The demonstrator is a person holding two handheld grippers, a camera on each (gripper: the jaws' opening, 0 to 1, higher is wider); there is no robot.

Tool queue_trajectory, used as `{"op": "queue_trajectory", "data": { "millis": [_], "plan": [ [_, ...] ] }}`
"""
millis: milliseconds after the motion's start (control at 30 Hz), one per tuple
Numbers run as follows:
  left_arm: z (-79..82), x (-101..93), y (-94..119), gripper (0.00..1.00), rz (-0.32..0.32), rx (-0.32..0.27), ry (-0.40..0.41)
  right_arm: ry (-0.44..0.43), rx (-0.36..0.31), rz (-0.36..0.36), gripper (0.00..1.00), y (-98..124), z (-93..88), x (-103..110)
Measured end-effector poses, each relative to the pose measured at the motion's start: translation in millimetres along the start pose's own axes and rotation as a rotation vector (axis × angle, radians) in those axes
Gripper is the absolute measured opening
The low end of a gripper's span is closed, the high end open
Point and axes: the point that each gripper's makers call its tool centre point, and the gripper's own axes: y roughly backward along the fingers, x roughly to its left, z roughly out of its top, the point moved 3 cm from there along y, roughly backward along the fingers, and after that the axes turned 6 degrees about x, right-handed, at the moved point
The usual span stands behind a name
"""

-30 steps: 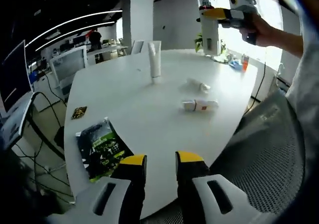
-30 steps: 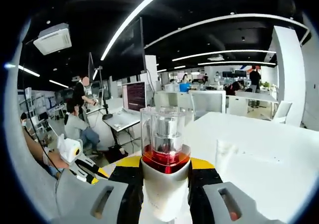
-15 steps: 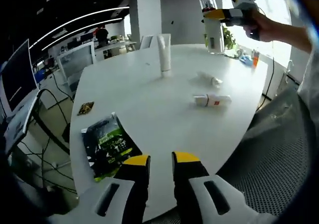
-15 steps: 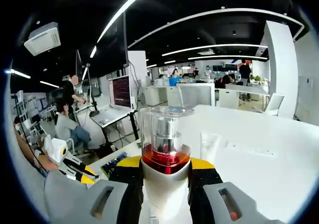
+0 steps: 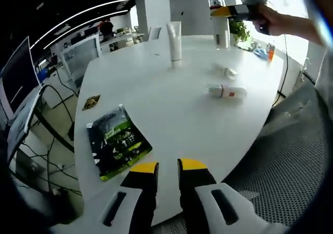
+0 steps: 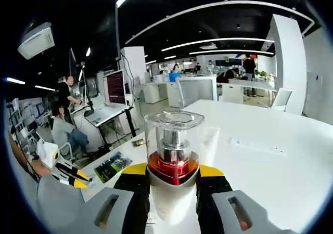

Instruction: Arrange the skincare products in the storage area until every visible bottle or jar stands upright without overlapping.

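- Now lower than a second ago, at the far edge of the white worktop [image 5: 171, 114]: pump bottle [image 5: 220, 21], clamped in the right tool [image 5: 225, 11]; base hard to tell from the surface there.
- Seen from the right gripper view: same bottle [image 6: 173, 179] pinched upright between yellow-tipped jaws of the right tool [image 6: 173, 184], clear cap and red collar above the jaws, white body below.
- Stands upright on the far side of the worktop: white tube [image 5: 175, 34], cap down; partly hidden behind the bottle in the right gripper view [image 6: 210, 143].
- Lie flat on their sides, right of centre: small tube [image 5: 227, 71] and a second tube with a red label [image 5: 228, 92], near each other but apart.
- Lies flat on the near left part: green packet [image 5: 117, 140]; also small in the right gripper view [image 6: 112, 166].
- Sits further left, apart from the packet: small dark card [image 5: 91, 102].
- Hangs over the near edge of the worktop: left tool [image 5: 167, 172], jaws slightly parted, gripping nothing; also visible low left in the right gripper view [image 6: 66, 170].
- Past the worktop: office desks, monitors and seated people.
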Motion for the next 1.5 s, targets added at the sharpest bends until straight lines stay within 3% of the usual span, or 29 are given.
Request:
{"op": "queue_trajectory", "data": {
  "millis": [467,867,1500],
  "plan": [
    [-4.6,0.5,-2.2,0.10,0.003,0.026,-0.005,0.061,0.088,-0.040,0.29,-30.3,-13.8,-32.6],
    [-5.4,-0.9,-3.3,0.11,-0.012,0.027,0.005,0.053,0.123,-0.044,0.29,-50.9,-20.9,-58.1],
    [-9.9,-1.4,-5.4,0.10,-0.019,0.056,0.010,0.084,0.204,-0.054,0.29,-78.0,-25.8,-82.7]
  ]
}}
